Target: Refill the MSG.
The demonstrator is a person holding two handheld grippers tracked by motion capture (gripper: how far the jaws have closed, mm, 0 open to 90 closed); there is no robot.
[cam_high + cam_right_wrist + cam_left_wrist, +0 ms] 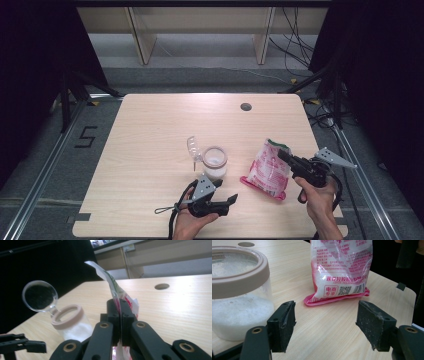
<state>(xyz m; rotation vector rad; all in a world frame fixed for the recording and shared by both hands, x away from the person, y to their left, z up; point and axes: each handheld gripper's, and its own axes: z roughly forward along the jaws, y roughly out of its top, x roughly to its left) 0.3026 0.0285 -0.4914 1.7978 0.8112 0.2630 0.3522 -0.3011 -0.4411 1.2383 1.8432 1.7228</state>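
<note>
The left gripper (227,202) rests low on the table, jaws spread and empty, just in front of the jar (215,163), whose lid (193,147) stands flipped up. To the jar's right the bag (268,170) stands tilted, its top edge pinched by the right gripper (283,154), held level, nearer hand.

The top edge of a pink-and-white bag (119,293) is pinched between the closed tongs (121,305). A tan-rimmed jar (71,323) of white powder, its clear lid (40,296) tipped open, is seen left on the tabletop (175,307).
</note>
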